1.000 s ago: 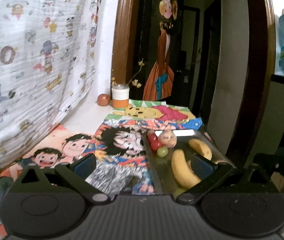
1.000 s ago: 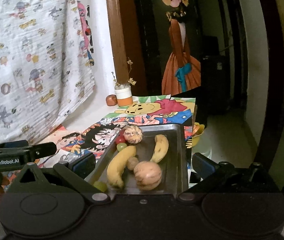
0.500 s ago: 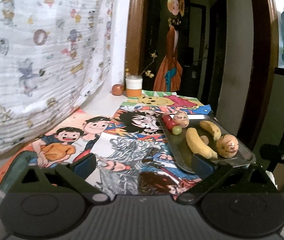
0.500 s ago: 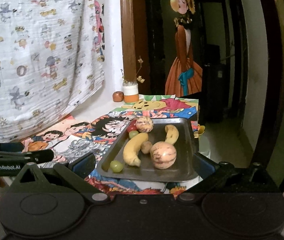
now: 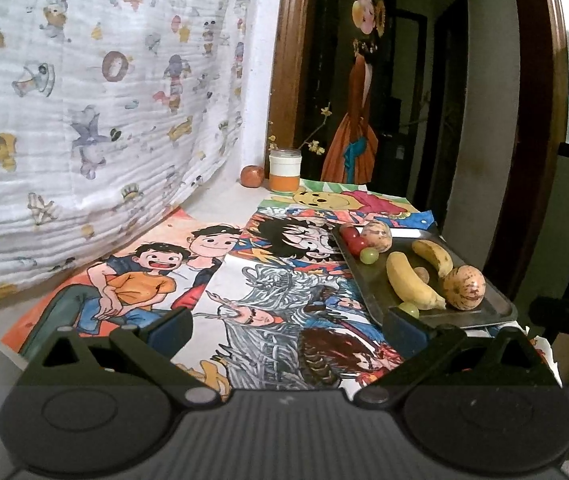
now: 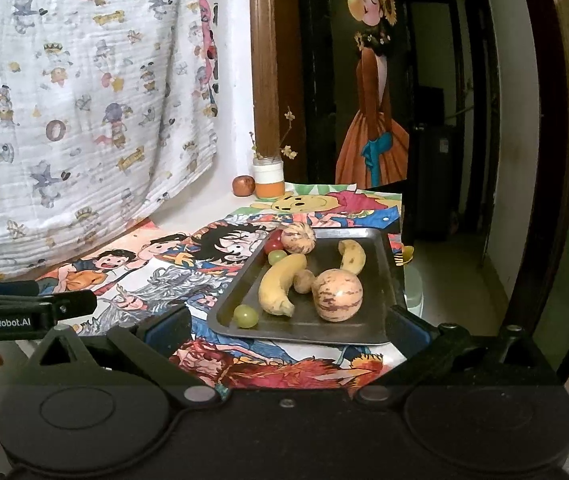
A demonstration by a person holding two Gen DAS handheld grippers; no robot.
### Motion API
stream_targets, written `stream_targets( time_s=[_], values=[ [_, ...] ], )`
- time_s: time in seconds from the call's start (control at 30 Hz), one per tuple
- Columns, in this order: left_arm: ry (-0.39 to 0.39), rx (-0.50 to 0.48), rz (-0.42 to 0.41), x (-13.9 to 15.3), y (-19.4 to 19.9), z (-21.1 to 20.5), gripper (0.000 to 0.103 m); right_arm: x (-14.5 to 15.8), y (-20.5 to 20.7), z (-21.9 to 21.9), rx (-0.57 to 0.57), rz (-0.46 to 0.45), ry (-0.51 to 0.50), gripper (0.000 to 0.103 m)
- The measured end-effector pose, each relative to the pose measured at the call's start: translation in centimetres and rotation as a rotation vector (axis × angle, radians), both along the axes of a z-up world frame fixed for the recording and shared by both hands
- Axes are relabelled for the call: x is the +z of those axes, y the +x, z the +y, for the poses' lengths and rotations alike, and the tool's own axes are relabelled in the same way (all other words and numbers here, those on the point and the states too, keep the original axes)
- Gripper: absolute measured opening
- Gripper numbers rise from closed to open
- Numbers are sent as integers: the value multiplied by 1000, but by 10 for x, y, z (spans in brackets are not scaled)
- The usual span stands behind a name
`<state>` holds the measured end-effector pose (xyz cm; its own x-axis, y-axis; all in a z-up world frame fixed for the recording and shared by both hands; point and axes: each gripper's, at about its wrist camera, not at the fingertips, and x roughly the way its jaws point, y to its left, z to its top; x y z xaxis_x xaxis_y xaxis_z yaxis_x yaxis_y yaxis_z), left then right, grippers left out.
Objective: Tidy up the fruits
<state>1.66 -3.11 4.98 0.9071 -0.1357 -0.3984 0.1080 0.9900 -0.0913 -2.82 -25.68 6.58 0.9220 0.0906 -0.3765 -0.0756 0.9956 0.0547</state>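
Two bananas [image 6: 278, 288], two striped melons [image 6: 336, 295] and grapes [image 6: 245, 316] lying in a metal tray [image 6: 380, 276] on cartoon posters [image 5: 268, 296], left gripper [image 5: 286, 326] and right gripper [image 6: 288, 330] both spread wide and empty, jar [image 6: 269, 178] and apple [image 6: 243, 185] near the wall, patterned cloth [image 5: 84, 100] hanging left.

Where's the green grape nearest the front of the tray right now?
In the right wrist view, the green grape lies in the metal tray's front-left corner, just left of the larger banana's tip.
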Motion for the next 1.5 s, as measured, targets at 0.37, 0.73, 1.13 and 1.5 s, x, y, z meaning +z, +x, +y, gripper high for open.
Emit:
stream_targets(
  time_s=[0.37, 0.73, 1.13, 1.5],
  values=[
    [-9, 11, 6, 0, -2, 3, 103, 0, -2, 0, 1, 1, 4, 103],
    [-10, 14, 6, 0, -3, 4, 103, 0, -3, -1, 0, -1, 2, 103],
    [-10, 15, 5, 0, -4, 3, 103, 1, -5, 0, 0, -3, 1, 103],
    [-11, 15, 5, 0, -4, 4, 103, 1, -5, -1, 0, -3, 2, 103]
  ],
)
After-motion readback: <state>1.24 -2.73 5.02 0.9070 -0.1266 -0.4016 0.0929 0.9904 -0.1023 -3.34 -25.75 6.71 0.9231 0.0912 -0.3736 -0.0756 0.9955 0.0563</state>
